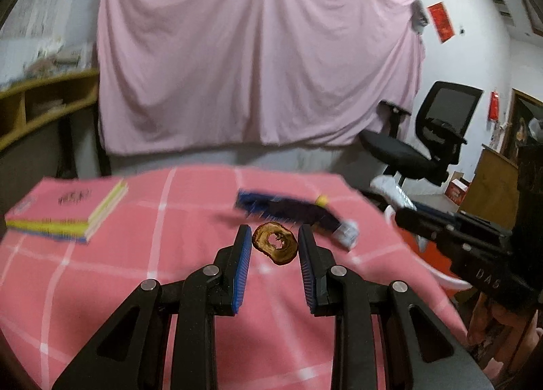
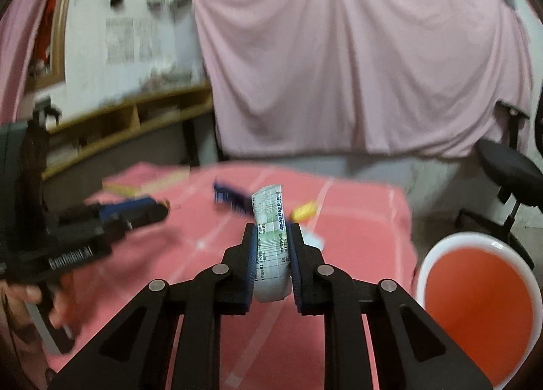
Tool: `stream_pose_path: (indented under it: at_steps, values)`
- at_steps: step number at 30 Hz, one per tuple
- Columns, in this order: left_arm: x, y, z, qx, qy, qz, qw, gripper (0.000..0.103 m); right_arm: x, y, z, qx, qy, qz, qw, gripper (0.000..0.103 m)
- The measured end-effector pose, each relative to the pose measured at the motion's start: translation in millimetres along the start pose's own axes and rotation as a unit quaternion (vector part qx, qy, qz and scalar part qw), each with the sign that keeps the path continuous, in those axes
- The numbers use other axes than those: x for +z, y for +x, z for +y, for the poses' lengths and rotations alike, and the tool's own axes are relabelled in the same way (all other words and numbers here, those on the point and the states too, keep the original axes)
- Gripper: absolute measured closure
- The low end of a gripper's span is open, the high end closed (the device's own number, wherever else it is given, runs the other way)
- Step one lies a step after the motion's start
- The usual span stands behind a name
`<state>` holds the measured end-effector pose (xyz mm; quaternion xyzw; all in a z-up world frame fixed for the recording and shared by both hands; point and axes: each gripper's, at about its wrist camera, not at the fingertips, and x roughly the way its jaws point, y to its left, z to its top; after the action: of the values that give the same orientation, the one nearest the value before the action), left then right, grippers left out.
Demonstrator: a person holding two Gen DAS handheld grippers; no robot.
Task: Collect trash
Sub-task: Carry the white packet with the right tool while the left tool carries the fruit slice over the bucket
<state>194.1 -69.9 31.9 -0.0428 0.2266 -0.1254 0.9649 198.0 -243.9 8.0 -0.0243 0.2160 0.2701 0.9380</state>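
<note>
My left gripper [image 1: 275, 244] is shut on a brown ring-shaped dried slice [image 1: 275, 243], pinched at its edges between the blue pads above the pink checked tablecloth [image 1: 169, 271]. My right gripper [image 2: 271, 247] is shut on a folded printed paper packet [image 2: 269, 220], which sticks up past the fingertips. An orange bin with a white rim [image 2: 475, 315] stands low at the right, beside the table. More trash lies on the cloth: a white wrapper [image 1: 346, 234] and a small yellow piece [image 2: 303, 210].
A pink book [image 1: 68, 210] lies at the cloth's left, with a blue-black brush [image 1: 288, 210] in the middle. A black office chair [image 1: 424, 138] stands to the right beyond the table. A pink sheet [image 1: 254, 50] hangs behind. A hand [image 2: 20, 295] holds the other gripper.
</note>
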Motion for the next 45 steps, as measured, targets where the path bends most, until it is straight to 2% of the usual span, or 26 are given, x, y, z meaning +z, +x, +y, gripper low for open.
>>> stream_pose_path:
  at_steps: [4,11,16,23,26,33,39,45]
  values:
    - [10.9,-9.5,-25.3,-0.012,0.029,-0.047,0.9984,0.079,9.4,-30.9,-8.8,-0.012,0.011,-0.082,0.996,0.087]
    - [29.4,-16.9,-66.9,-0.052,0.074,-0.097,0.9912,0.079,16.8,-68.8,-30.2,-0.054,0.028,-0.174,0.983,0.086]
    - [38.9,-10.0,-104.0,-0.081,0.110,-0.115,0.9839,0.079,15.6,-86.9,-54.9,-0.088,0.054,-0.198,0.975,0.086]
    - [43.7,10.2,-150.0,-0.120,0.144,-0.116,0.9754,0.079,6.4,-100.1,-94.4,-0.136,0.099,-0.199,0.965,0.085]
    - [44.3,21.7,-168.4,-0.134,0.151,-0.108,0.9734,0.079,-0.8,-105.5,-112.5,-0.157,0.120,-0.191,0.962,0.085]
    - [44.8,56.8,-205.6,-0.156,0.155,-0.059,0.9738,0.079,-16.0,-109.7,-149.8,-0.187,0.170,-0.160,0.954,0.084]
    - [48.0,89.8,-223.8,-0.186,0.131,0.018,0.9736,0.079,-28.7,-105.9,-168.2,-0.199,0.202,-0.127,0.951,0.084]
    - [52.6,116.1,-230.2,-0.198,0.097,0.073,0.9726,0.079,-38.3,-100.0,-180.4,-0.207,0.230,-0.097,0.946,0.083]
